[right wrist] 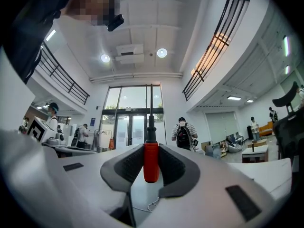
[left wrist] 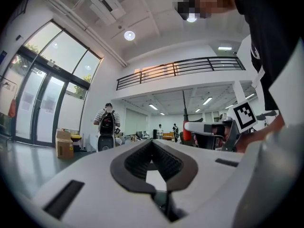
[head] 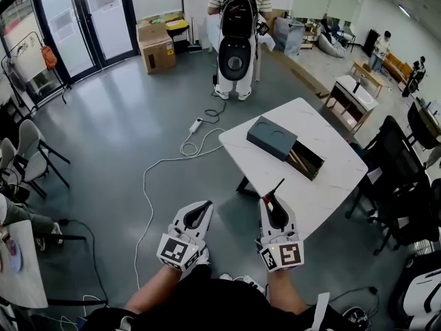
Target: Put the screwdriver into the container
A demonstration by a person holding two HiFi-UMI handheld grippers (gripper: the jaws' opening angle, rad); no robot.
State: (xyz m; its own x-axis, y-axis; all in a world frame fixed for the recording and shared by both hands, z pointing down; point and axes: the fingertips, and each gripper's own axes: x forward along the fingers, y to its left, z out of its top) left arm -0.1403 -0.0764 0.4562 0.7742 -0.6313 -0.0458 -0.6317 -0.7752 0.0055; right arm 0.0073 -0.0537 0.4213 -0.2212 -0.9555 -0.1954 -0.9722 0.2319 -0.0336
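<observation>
The right gripper [right wrist: 151,151] pinches a red-handled, black-shafted screwdriver [right wrist: 151,161] by its handle. Ahead of it the dark grey rectangular container [head: 273,138] lies on a white table [head: 337,174]. The left gripper [left wrist: 152,145], alongside, is pressed together, empty.

I seem to be in a big open office or lab hall, with tall glass doors [head: 69,26], a grey floor [head: 124,116] and a railed mezzanine [left wrist: 180,69] overhead. A white table [head: 331,167], office chairs [head: 31,143] and cardboard boxes [head: 157,47] stand about.
</observation>
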